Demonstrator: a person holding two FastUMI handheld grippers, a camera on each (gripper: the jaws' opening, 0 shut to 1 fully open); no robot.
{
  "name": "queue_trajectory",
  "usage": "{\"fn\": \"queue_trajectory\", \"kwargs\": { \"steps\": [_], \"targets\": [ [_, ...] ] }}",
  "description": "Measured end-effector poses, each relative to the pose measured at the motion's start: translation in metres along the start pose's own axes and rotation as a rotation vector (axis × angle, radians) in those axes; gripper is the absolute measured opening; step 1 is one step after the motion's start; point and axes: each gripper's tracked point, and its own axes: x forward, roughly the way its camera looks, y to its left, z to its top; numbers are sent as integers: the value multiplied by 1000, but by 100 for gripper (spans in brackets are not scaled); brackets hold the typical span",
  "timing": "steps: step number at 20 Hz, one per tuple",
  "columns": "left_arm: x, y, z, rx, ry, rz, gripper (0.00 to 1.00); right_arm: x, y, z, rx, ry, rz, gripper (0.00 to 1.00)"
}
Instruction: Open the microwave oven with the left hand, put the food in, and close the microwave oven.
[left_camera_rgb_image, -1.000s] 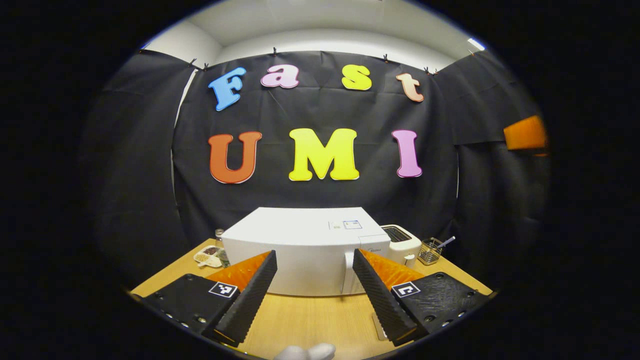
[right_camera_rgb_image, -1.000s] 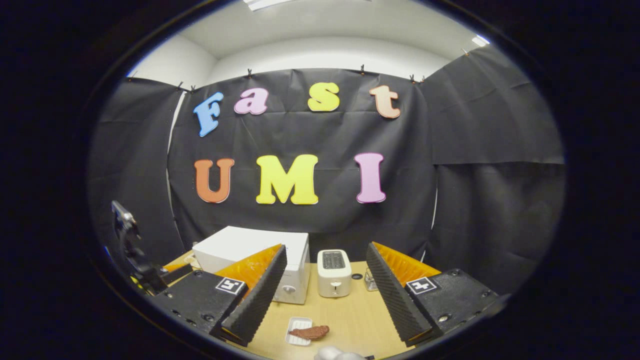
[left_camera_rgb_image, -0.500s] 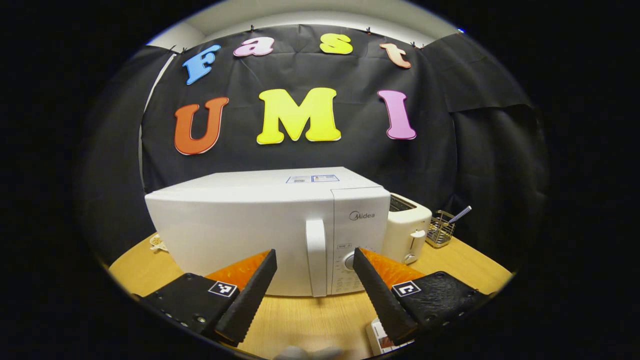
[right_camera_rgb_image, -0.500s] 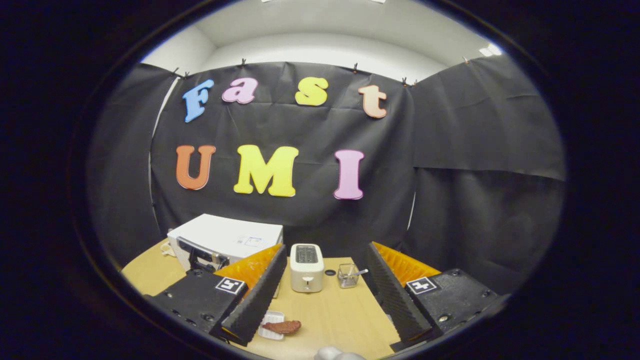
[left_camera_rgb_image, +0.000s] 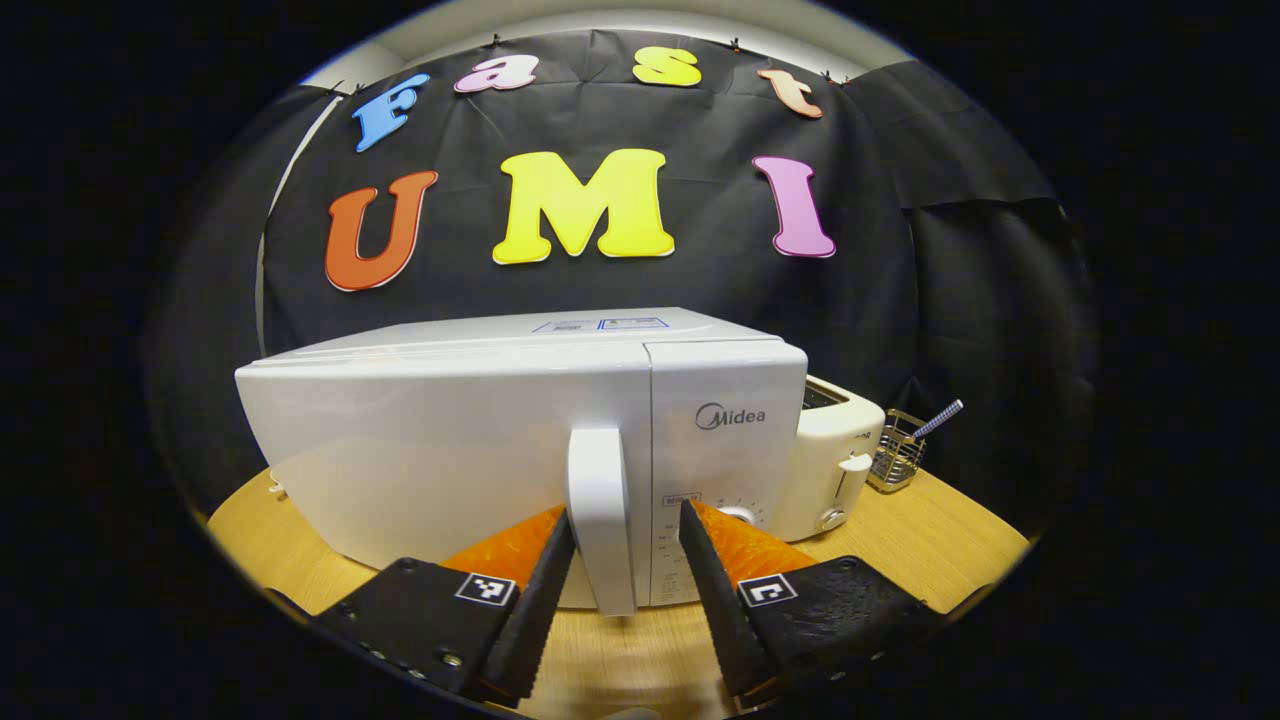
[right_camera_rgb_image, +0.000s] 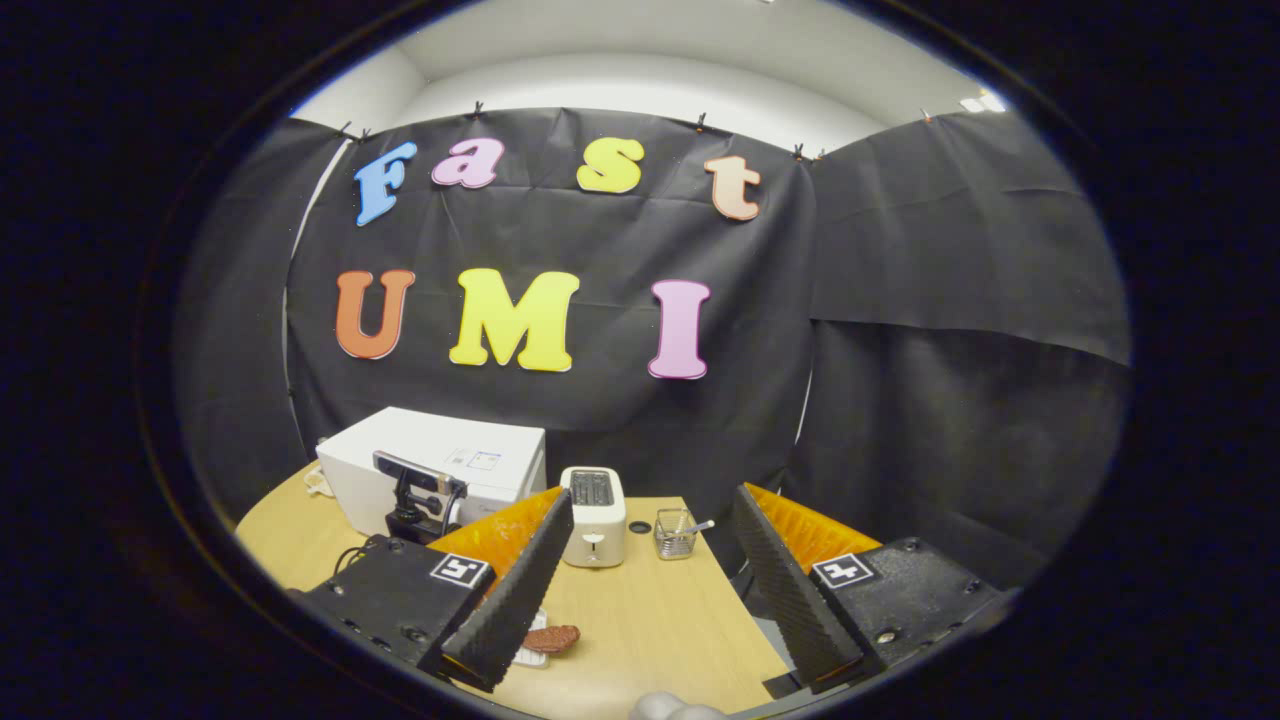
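— Fingers first: how does the left gripper (left_camera_rgb_image: 622, 585) stand?

— Its jaws have narrowed over the last half second and it has come right up to the microwave (left_camera_rgb_image: 480, 440). The door handle (left_camera_rgb_image: 600, 515) now stands between the two fingers; the left one looks to be touching the handle, the right one shows a sliver of gap, so I can't call it clamped yet.

— What does that mean for the task?

— The approach looks finished and the grasp is beginning. The door is still flush, so opening has not begun. Next, I judge, comes a full squeeze and a pull along the door's swing.

— And the right gripper (right_camera_rgb_image: 650, 590)?

— Spread wide, holding nothing, hovering above the table (right_camera_rgb_image: 650, 620). Its view has shifted a little rightward since a moment ago.

— Where is the food?

— The food (right_camera_rgb_image: 551, 637), a brown piece, lies on a small white tray (right_camera_rgb_image: 528, 652) on the table, just beside the right gripper's left finger and well apart from the microwave.

— Other containers?

— A toaster (right_camera_rgb_image: 593, 515) with its slots apparently empty, and a wire basket (right_camera_rgb_image: 675, 535) holding a utensil.
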Motion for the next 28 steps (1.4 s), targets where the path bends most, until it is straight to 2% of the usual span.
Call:
{"fn": "queue_trajectory", "kwargs": {
  "steps": [1, 2, 3, 4, 5, 6, 7, 8, 9, 10, 11, 12, 13, 14, 15, 16, 17, 18, 20, 21, 22, 23, 24, 25, 28],
  "targets": [
    [1, 7, -5, 14, 23, 28, 43, 0, 0, -1, -5, 0, -2, 100],
    [2, 10, -8, 5, 28, 30, 48, -1, -1, -3, -14, 1, -1, 100],
    [3, 6, -6, -22, 20, 11, 31, -3, -1, -3, -19, 0, -1, 100],
    [4, 4, -8, -47, 24, 9, 34, -5, -2, -2, -22, -2, -3, 100],
    [4, 5, -7, -58, 29, -5, 26, -7, -4, -1, -26, -5, -6, 100],
    [1, 8, -6, -62, 28, -9, 26, -8, -5, -3, -26, -2, -7, 100],
    [1, 7, -7, -61, 34, -12, 22, -9, -4, -2, -25, 0, -5, 95],
    [-1, 7, -8, -51, 34, -17, 22, -10, -5, -3, -22, 2, -5, 100],
    [-1, 7, -7, -50, 27, -17, 16, -12, -4, -3, -19, 5, -2, 100],
    [0, 8, -8, -48, 28, -16, 16, -13, -3, -4, -18, 7, 0, 96],
    [-1, 8, -8, -57, 30, -13, 15, -16, -3, -4, -20, 7, -1, 100],
    [-2, 8, -7, -65, 31, -13, 15, -19, -4, -4, -24, 2, -1, 100],
    [-2, 8, -8, -64, 36, -17, 16, -21, -4, -2, -29, -2, -1, 96],
    [-2, 8, -8, -64, 39, -21, 15, -23, -5, -2, -35, -5, -1, 100],
    [-3, 8, -8, -59, 38, -25, 15, -25, -4, 0, -39, -7, 1, 100],
    [-3, 7, -9, -55, 42, -30, 16, -26, -5, -1, -38, -7, 1, 95],
    [-5, 7, -9, -51, 43, -35, 15, -28, -4, 0, -38, -9, 4, 95],
    [-13, 7, -12, -57, 50, -37, 15, -29, -5, 0, -36, -12, 6, 100],
    [-32, 11, -18, -21, 25, -49, 15, -32, -5, -1, -36, -10, 9, 100],
    [-44, 13, -21, 2, 17, -49, 16, -33, -3, -2, -39, -7, 18, 96],
    [-57, 16, -24, 15, 11, -52, 15, -34, 1, -3, -43, -5, 28, 96],
    [-71, 20, -29, 9, 24, -55, 15, -36, 4, -3, -46, -6, 39, 100],
    [-86, 25, -33, 5, 31, -56, 15, -36, 8, -3, -46, -6, 52, 96],
    [-101, 31, -37, 4, 40, -53, 15, -37, 14, -4, -43, -4, 66, 100],
    [-148, 57, -50, 24, 62, -33, 15, -41, 36, -8, -27, 4, 127, 100]
  ]
}}
